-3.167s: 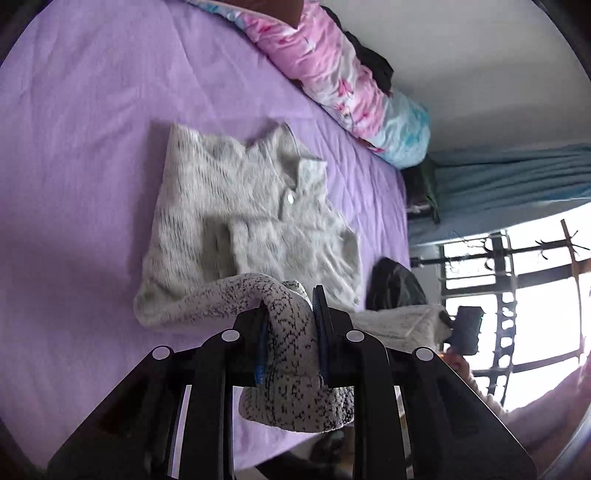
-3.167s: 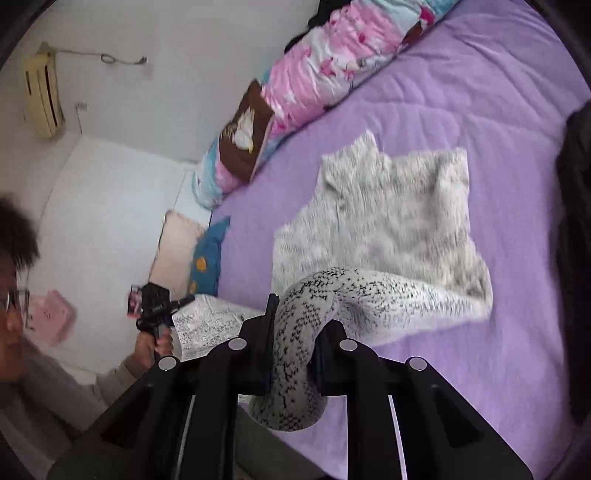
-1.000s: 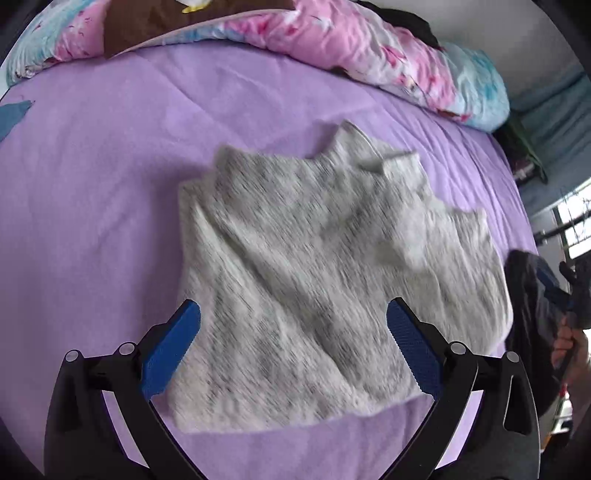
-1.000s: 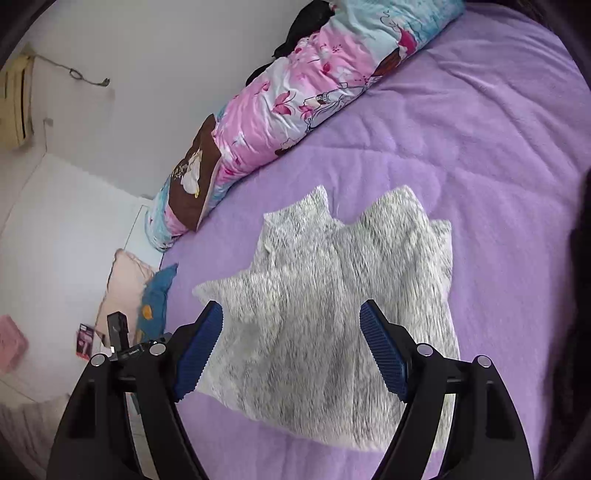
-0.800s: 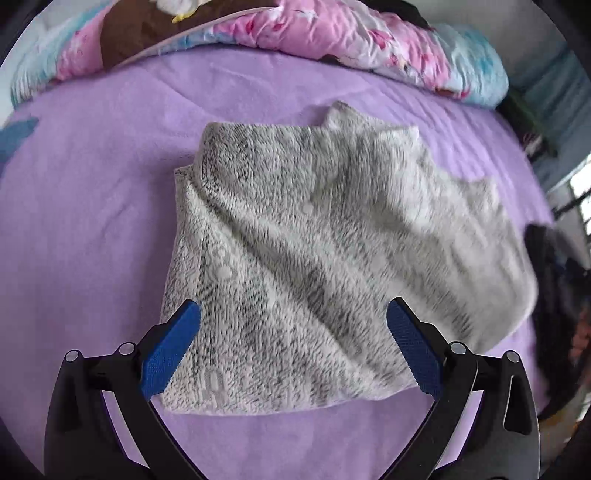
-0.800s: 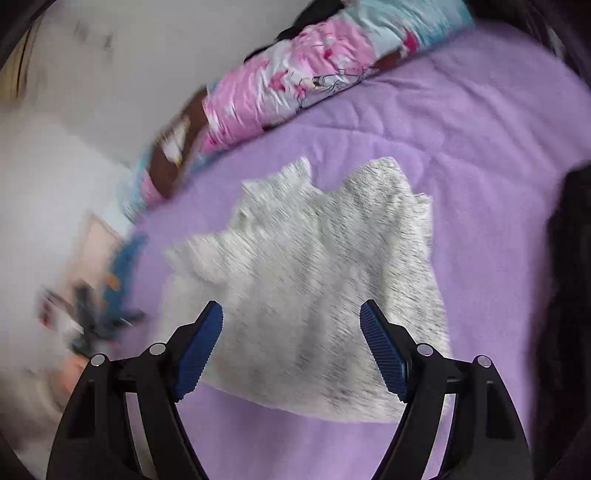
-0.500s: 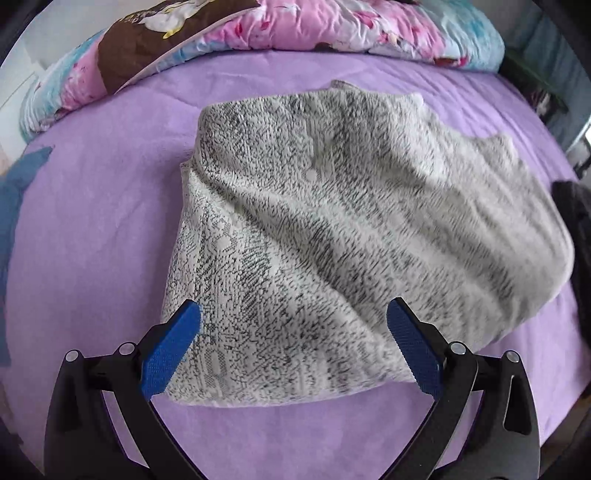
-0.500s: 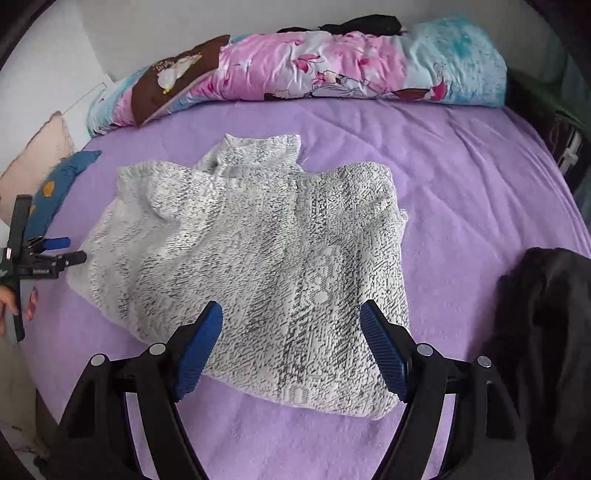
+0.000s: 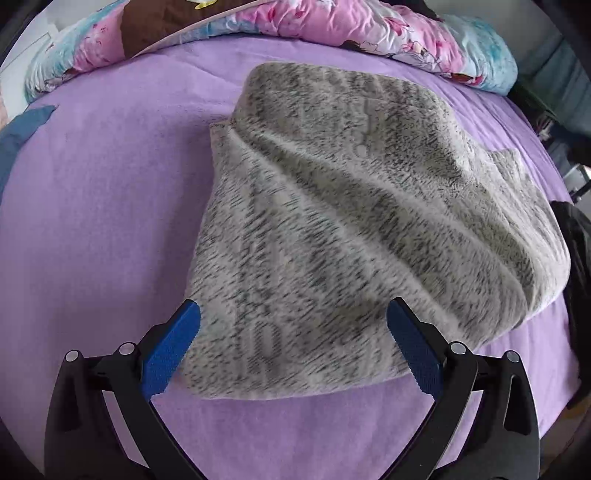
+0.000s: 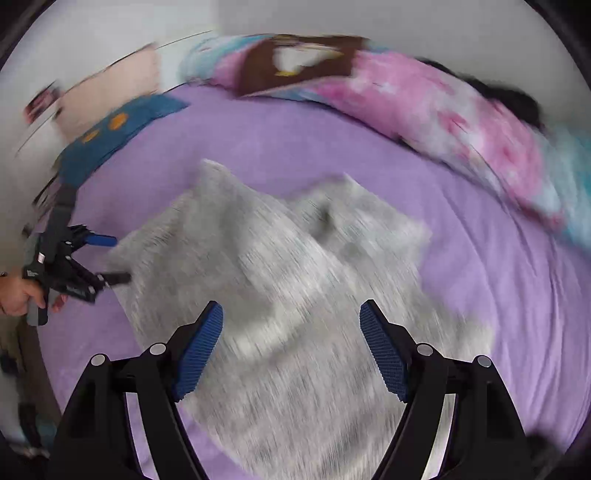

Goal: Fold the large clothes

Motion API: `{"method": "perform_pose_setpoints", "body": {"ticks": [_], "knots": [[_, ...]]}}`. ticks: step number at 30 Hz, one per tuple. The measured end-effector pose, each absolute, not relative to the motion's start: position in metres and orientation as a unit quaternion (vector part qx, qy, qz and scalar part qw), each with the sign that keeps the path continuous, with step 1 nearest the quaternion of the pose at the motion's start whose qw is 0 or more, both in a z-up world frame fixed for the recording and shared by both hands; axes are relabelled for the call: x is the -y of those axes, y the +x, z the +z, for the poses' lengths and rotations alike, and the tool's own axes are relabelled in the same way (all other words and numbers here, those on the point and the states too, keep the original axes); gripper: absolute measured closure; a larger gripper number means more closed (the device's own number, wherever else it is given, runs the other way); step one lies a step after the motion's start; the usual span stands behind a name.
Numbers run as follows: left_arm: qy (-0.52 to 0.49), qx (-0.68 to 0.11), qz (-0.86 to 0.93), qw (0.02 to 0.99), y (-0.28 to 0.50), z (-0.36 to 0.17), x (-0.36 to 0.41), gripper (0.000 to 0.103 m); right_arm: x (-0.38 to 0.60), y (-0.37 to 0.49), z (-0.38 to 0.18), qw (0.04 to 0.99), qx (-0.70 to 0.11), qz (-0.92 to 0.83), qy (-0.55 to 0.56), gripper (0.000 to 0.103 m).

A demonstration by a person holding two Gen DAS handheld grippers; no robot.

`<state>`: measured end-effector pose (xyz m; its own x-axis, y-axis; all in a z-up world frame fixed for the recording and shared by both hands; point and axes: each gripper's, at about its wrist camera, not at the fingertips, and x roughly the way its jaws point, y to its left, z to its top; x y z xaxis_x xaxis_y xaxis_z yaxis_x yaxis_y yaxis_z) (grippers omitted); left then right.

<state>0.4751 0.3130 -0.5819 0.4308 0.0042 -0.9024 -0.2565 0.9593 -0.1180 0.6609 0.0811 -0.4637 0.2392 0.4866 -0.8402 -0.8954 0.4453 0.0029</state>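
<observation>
purple fleece bedspread point(image 9: 92, 206) covers the bed under both my cameras, with a long rolled quilt in pink, light blue and brown print point(image 9: 280, 22) lying along its far edge. on the spread lies the speckled grey-and-white knit sweater point(image 9: 351, 221), folded over on itself into a thick, uneven pad with long diagonal creases running across its top layer. its near edge sits just in front of my left gripper point(image 9: 293, 345), whose blue ribbed pads point(image 9: 170, 349) stand wide apart with nothing between them; the left pad is at the sweater's near left corner, though i cannot tell whether it touches the knit. my right gripper point(image 10: 291, 349) also has its jaws spread wide and empty, hovering over the near part of the same sweater, which is heavily blurred in that view. from the right wrist view my left gripper shows at the sweater's left edge, gripped by my left hand point(image 10: 20, 295). a dark blue cushion with orange spots point(image 10: 110, 129) rests at the bed's left side, and a black garment point(image 9: 576, 280) lies at the right, just beside the sweater.
</observation>
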Motion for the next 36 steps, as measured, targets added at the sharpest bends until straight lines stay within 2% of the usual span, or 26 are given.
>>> {"method": "perform_pose_setpoints", "body": {"ticks": [1,5,14,16,18,19,22,28,29,31,32,34,36], "knots": [[-0.127,-0.527,0.078,0.837,0.471,-0.585,-0.319,0.006,-0.109,0.662,-0.462,0.735,-0.401,0.479,-0.263,0.028],[-0.152,-0.525,0.075,0.834,0.454,-0.598,-0.338,0.006,-0.199,0.669,-0.466,0.705,-0.413,0.505,-0.278,0.047],[-0.156,-0.509,0.01,0.847,0.434,-0.615,-0.35,0.006,-0.333,0.66,-0.517,0.653,-0.469,0.495,-0.329,0.048],[-0.17,-0.503,-0.013,0.848,0.427,-0.619,-0.355,0.006,-0.349,0.66,-0.529,0.65,-0.485,0.481,-0.332,0.056],[-0.171,-0.496,-0.035,0.851,0.422,-0.623,-0.357,0.006,-0.358,0.662,-0.536,0.648,-0.495,0.472,-0.335,0.075],[-0.161,-0.498,-0.043,0.851,0.421,-0.626,-0.356,0.006,-0.362,0.663,-0.541,0.646,-0.5,0.465,-0.342,0.077],[-0.154,-0.486,-0.075,0.857,0.418,-0.628,-0.352,0.006,-0.368,0.666,-0.548,0.641,-0.515,0.445,-0.355,0.079],[-0.16,-0.474,-0.092,0.861,0.422,-0.628,-0.352,0.006,-0.378,0.669,-0.555,0.629,-0.529,0.438,-0.366,0.075],[-0.159,-0.474,-0.093,0.861,0.425,-0.628,-0.351,0.007,-0.38,0.668,-0.558,0.623,-0.53,0.436,-0.375,0.081],[-0.15,-0.477,-0.098,0.86,0.438,-0.627,-0.345,0.01,-0.383,0.664,-0.556,0.617,-0.525,0.43,-0.398,0.091],[-0.148,-0.477,-0.101,0.861,0.442,-0.626,-0.343,0.021,-0.386,0.665,-0.553,0.622,-0.516,0.426,-0.408,0.093],[-0.145,-0.484,-0.101,0.857,0.446,-0.626,-0.341,0.025,-0.388,0.669,-0.539,0.637,-0.491,0.417,-0.423,0.094],[-0.141,-0.488,-0.092,0.856,0.448,-0.626,-0.34,0.038,-0.391,0.677,-0.523,0.655,-0.468,0.404,-0.435,0.094]]}}
